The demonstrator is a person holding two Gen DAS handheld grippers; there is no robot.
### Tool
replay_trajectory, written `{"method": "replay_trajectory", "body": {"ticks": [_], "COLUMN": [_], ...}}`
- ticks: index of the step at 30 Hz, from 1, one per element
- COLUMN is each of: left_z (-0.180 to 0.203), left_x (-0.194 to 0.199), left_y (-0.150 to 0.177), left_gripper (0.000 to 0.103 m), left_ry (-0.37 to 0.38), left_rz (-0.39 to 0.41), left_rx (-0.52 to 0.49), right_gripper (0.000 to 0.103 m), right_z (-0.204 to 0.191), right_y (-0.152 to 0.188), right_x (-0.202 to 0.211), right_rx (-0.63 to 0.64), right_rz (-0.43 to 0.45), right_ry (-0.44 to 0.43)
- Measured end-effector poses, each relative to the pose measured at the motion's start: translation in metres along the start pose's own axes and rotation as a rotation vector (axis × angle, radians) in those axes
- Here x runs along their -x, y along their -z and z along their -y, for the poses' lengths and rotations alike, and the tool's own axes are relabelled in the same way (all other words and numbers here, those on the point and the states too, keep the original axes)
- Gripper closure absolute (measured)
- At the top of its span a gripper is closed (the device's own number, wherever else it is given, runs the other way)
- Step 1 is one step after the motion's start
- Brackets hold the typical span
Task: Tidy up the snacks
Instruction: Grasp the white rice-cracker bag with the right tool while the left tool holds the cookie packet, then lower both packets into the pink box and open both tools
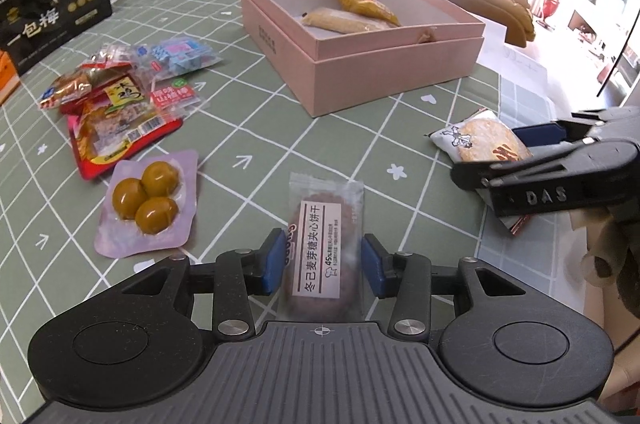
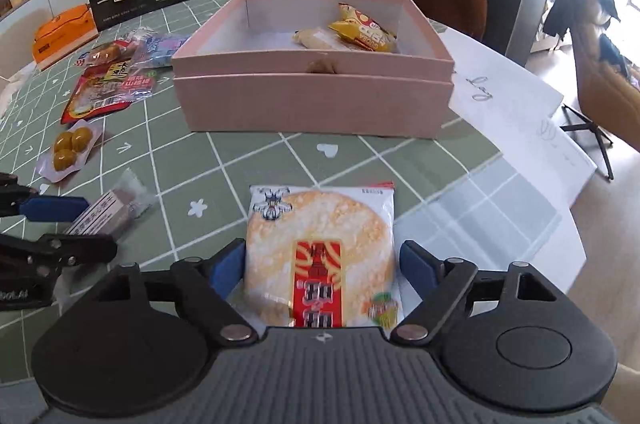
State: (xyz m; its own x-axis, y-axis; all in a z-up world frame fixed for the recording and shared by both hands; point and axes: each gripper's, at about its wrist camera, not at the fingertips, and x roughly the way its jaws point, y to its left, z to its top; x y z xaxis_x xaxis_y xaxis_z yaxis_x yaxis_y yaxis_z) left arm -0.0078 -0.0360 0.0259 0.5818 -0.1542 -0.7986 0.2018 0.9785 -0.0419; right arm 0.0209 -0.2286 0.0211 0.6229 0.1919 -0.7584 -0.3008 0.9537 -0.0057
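My left gripper (image 1: 322, 266) is open around a purple biscuit packet (image 1: 325, 244) lying on the green checked tablecloth; its blue pads flank the packet with small gaps. My right gripper (image 2: 320, 270) is open around a rice cracker packet (image 2: 320, 256), pads close to its sides. The cracker packet also shows in the left wrist view (image 1: 480, 142). A pink box (image 1: 360, 36) stands beyond, open, holding a yellow snack (image 1: 362, 4) and a pale bar (image 1: 340, 20). In the right wrist view the pink box (image 2: 312, 104) sits straight ahead.
A pile of snack packets (image 1: 120, 92) and a purple pack of three olive-coloured balls (image 1: 146, 202) lie to the left. A black plum bag (image 1: 52, 12) stands at the back left. White paper (image 2: 520, 112) covers the table's right side. Chairs stand beyond the table.
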Motion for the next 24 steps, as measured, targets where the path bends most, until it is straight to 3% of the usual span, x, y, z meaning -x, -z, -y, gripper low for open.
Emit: {"method": "replay_trajectory", "body": {"ticks": [5,10,15,18,20,24], "left_z": [-0.001,0.000,-0.005,-0.010,-0.013,-0.020], "left_x": [0.001,0.004,0.016,0.046,0.064,0.056], "left_y": [0.000,0.005,0.006,-0.029,-0.072,-0.150], "left_gripper": [0.056,0.060,0.066,0.066,0.066,0.066], "left_ry": [0.003,0.008,0.016,0.049,0.060,0.093], "left_rz": [-0.008,0.001,0.073,0.233,0.334,0.403], "left_rx": [0.005,-0.015,0.083,0.113,0.091,0.112], "right_gripper": [0.027,0.027,0.027,0.027,0.027,0.027], "right_z": [-0.007,-0.014,-0.009,-0.003,0.003,0.015], "right_y": [-0.015,-0.017,-0.014,-0.011,-0.012,-0.021], "right_x": [-0.001,0.029,0.056,0.068,0.078,0.089], "right_rx": [-0.014,-0.021,-0.067,-0.078,-0.085,-0.130], "right_rz": [-0.060,-0.008,0.044,0.062,0.083,0.122], "right_ry": [0.024,0.021,-0.007,0.013,0.016,0.012]}}
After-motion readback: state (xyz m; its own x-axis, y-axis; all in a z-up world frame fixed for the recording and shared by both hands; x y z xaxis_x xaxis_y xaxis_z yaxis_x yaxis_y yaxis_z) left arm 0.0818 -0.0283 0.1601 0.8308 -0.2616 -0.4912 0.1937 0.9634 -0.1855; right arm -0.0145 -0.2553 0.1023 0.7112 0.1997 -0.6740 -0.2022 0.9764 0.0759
